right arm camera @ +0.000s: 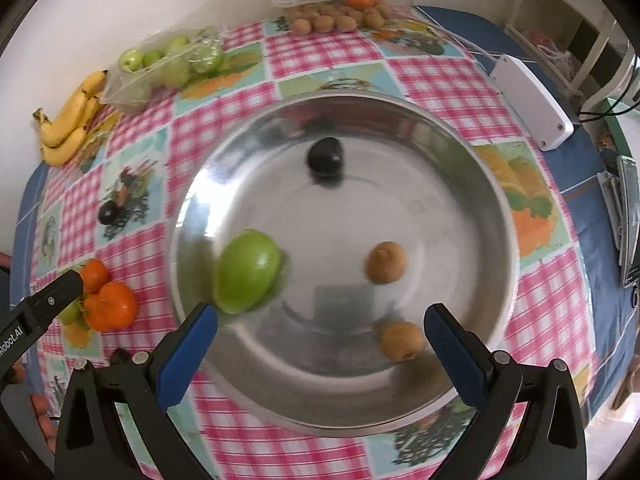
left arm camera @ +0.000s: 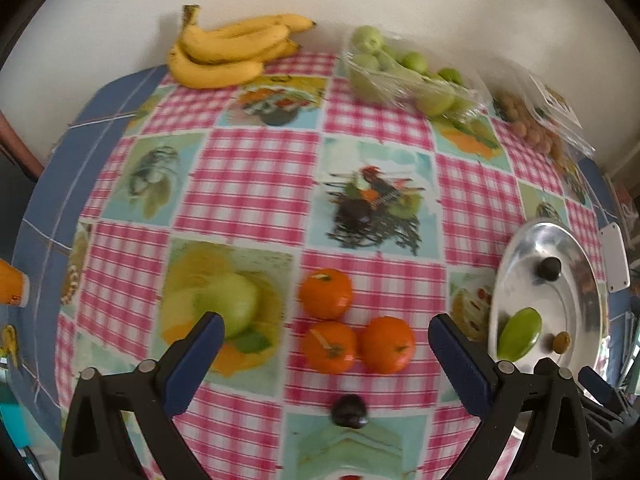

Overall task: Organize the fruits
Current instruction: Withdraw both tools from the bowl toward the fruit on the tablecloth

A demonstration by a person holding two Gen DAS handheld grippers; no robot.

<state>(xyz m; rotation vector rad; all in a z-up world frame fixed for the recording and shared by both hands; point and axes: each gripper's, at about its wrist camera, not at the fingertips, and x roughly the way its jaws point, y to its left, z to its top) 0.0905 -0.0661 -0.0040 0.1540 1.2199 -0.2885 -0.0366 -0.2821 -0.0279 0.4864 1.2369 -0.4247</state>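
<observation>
While the left gripper [left arm camera: 324, 344] is hovering with its jaws spread wide and nothing between them, three oranges [left arm camera: 326, 293] are lying clustered on the checked tablecloth [left arm camera: 248, 184] right ahead of it, with a dark plum [left arm camera: 349, 411] sitting just nearer the camera. A green apple [left arm camera: 228, 306] is lying beside the left finger, bananas [left arm camera: 228, 50] are resting at the far edge by the wall, and a clear tray of green fruit [left arm camera: 404, 76] is standing to their right. The metal bowl [left arm camera: 576, 248] is showing at the right.

In the right wrist view, the right gripper [right arm camera: 320, 338] is hanging over the metal bowl [right arm camera: 452, 152], likewise gaping and empty. Inside the bowl a green apple [right arm camera: 248, 276], a dark plum [right arm camera: 325, 157] and two kiwis [right arm camera: 386, 262] are lying well apart. The oranges [right arm camera: 108, 306] are sitting just left of the bowl.
</observation>
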